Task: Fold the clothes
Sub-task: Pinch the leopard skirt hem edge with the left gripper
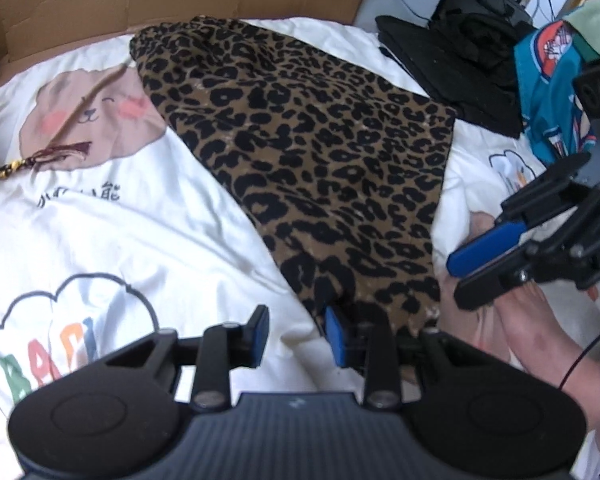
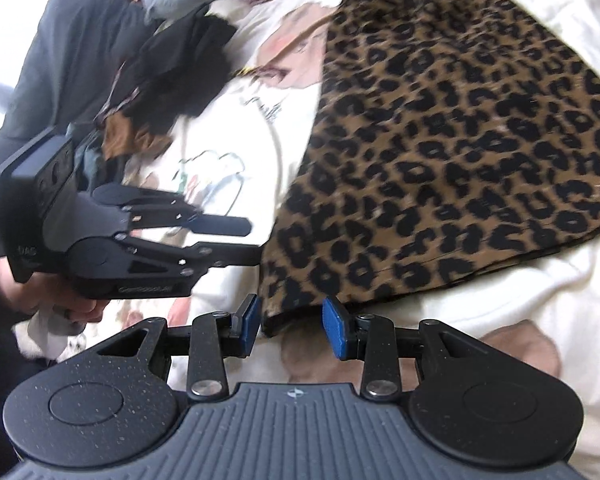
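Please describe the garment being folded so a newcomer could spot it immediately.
Look at the white cartoon-printed bedsheet. Spread across its middle lies the leopard-print garment, brown with black spots, unlike the plain black clothes and the teal printed garment beside it.

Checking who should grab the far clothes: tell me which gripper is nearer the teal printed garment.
Right. In the left wrist view the right gripper sits just below the teal printed garment, beyond the leopard-print garment's right edge; the left gripper is at its near hem, farther away.
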